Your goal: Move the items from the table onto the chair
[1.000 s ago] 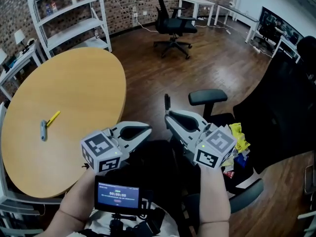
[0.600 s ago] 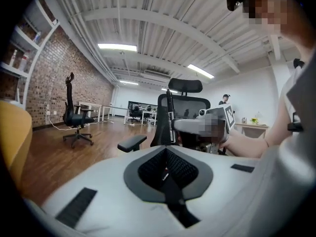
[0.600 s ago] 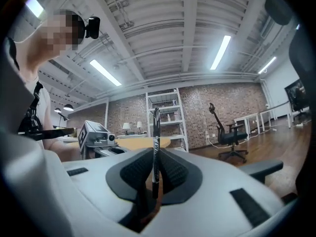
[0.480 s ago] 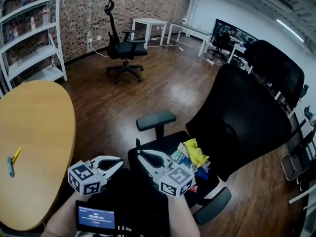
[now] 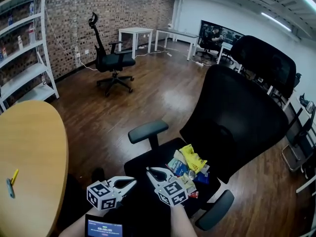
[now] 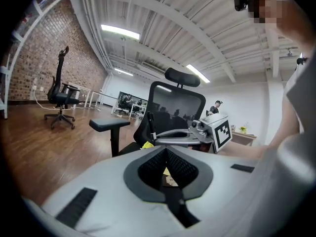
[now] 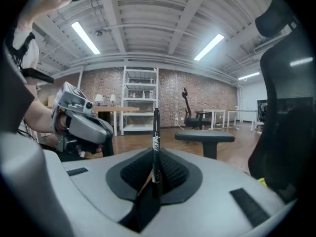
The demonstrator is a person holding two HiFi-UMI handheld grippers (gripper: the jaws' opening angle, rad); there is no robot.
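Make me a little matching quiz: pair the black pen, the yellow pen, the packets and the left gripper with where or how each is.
Things:
1. black pen
2. yellow pen
3. packets
4. left gripper

Places or states:
A. on the table
B. on the chair seat
C. shut, holding nothing
D. held in the right gripper

Pairs: 1-D, 2-A, 3-B, 4-C.

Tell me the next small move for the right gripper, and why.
Probably carry the right gripper forward and down over the chair seat, beside the pile of packets already lying there, before letting go. Its jaws are closed on a black pen that stands upright between them, and it seems to hang near the seat's front edge, short of the pile.
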